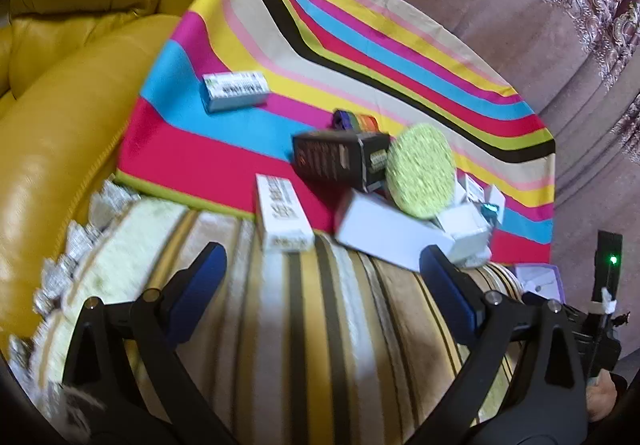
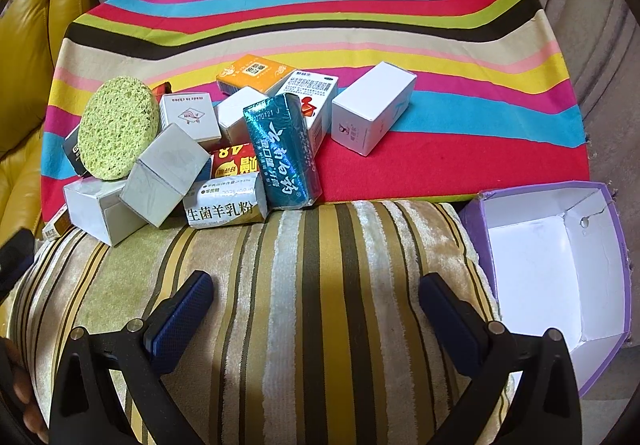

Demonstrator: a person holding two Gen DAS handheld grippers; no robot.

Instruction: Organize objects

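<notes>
A heap of small cartons lies on a rainbow-striped cloth (image 2: 440, 169). In it are a teal foil box (image 2: 282, 151), a white box (image 2: 372, 107), an orange box (image 2: 256, 75), a grey box (image 2: 166, 173) and a round green sponge (image 2: 118, 127). My right gripper (image 2: 316, 305) hovers open above a striped cushion (image 2: 320, 285), with nothing between its blue pads. My left gripper (image 1: 324, 285) is open too, over the same cushion (image 1: 320, 325). In front of it stand a white carton (image 1: 282, 213), a black box (image 1: 340, 157) and the sponge (image 1: 420, 169). A separate white box (image 1: 236, 90) lies farther off.
An open purple box (image 2: 600, 285) with a white inside sits at the right of the cushion, also seen as the purple box (image 1: 540, 279) in the left wrist view. A yellow leather sofa (image 1: 72, 105) is at the left. Pink curtains (image 1: 480, 13) hang behind.
</notes>
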